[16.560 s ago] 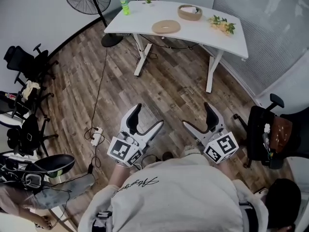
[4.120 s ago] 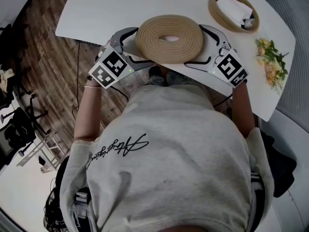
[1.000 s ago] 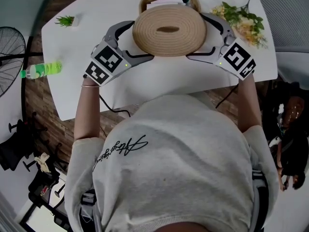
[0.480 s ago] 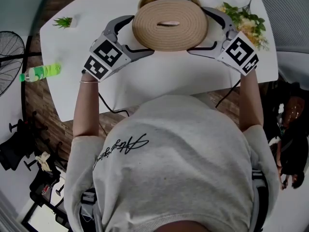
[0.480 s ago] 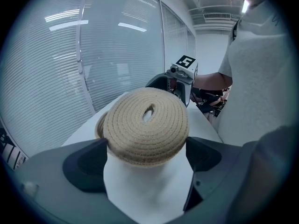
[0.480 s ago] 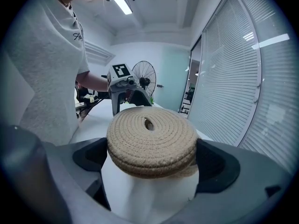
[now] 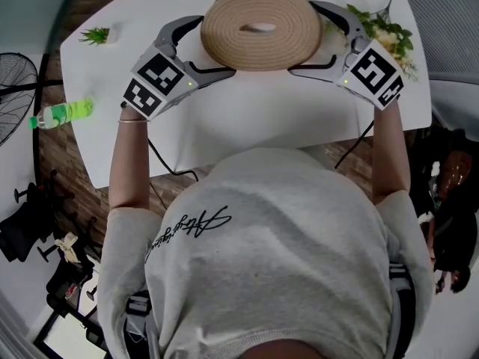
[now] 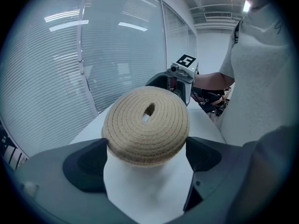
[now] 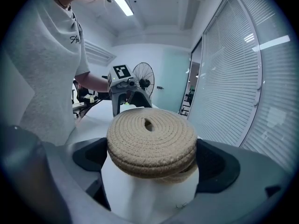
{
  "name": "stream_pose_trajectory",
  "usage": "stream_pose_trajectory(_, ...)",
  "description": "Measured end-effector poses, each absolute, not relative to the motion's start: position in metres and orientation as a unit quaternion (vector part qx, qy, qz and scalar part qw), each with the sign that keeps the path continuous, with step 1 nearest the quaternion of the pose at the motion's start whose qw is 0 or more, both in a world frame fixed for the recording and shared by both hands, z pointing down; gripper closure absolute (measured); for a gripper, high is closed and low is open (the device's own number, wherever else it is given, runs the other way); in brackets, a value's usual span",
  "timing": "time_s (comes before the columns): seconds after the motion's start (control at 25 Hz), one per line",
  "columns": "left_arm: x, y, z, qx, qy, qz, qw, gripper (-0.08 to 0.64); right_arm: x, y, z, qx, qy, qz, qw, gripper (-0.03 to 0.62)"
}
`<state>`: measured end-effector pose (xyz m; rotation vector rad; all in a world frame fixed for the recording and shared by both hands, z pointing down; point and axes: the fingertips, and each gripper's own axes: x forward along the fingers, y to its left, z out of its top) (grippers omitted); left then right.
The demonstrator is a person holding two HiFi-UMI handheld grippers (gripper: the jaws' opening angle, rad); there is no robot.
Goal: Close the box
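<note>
The woven lid (image 7: 260, 25), at the upper centre of the head view, has shifted up-frame in the last half second and now covers the box (image 9: 186, 175), of which only a sliver of rim shows under the lid's lower right edge in the right gripper view. The left gripper (image 7: 215, 45) and right gripper (image 7: 304, 39) flank it, each with jaws spread wide and bearing on the lid's rim. The lid appears centred, so what remains is probably lowering and letting go.

I see a white table (image 7: 262, 118) carrying a small plant (image 7: 96, 34) and flowers (image 7: 393, 34). A green bottle (image 7: 60, 112) sits at its left edge, with a fan (image 7: 11, 88) beyond.
</note>
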<state>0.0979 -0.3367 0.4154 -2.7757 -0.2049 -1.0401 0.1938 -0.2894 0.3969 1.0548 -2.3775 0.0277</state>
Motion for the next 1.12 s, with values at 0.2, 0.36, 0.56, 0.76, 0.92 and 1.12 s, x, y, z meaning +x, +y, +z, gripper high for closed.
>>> stream_pose_trajectory(0.2, 0.103, -0.341, 0.414, -0.931, -0.067, -0.350, 0.083, 0.051, 0.199, -0.295, 0.396, 0.389, -0.883, 0.010, 0.261, 0.002)
stream_pose_trajectory(0.36, 0.105, -0.349, 0.417, -0.928, -0.063, -0.356, 0.084, 0.049, 0.201, -0.303, 0.397, 0.386, -0.883, 0.008, 0.265, 0.002)
stream_pose_trajectory(0.56, 0.107, -0.357, 0.415, -0.928, -0.061, -0.358, 0.082, 0.050, 0.204, -0.311, 0.396, 0.384, -0.886, 0.007, 0.261, 0.000)
stream_pose_trajectory(0.76, 0.108, -0.365, 0.416, -0.926, -0.060, -0.363, 0.086, 0.049, 0.205, -0.319, 0.399, 0.385, -0.886, 0.009, 0.258, 0.002)
stream_pose_trajectory(0.92, 0.111, -0.370, 0.417, -0.925, -0.058, -0.366, 0.086, 0.050, 0.209, -0.324, 0.400, 0.383, -0.887, 0.009, 0.259, 0.000)
stream_pose_trajectory(1.12, 0.114, -0.375, 0.419, -0.925, -0.056, -0.368, 0.079, 0.049, 0.211, -0.330, 0.401, 0.378, -0.889, 0.013, 0.257, 0.000)
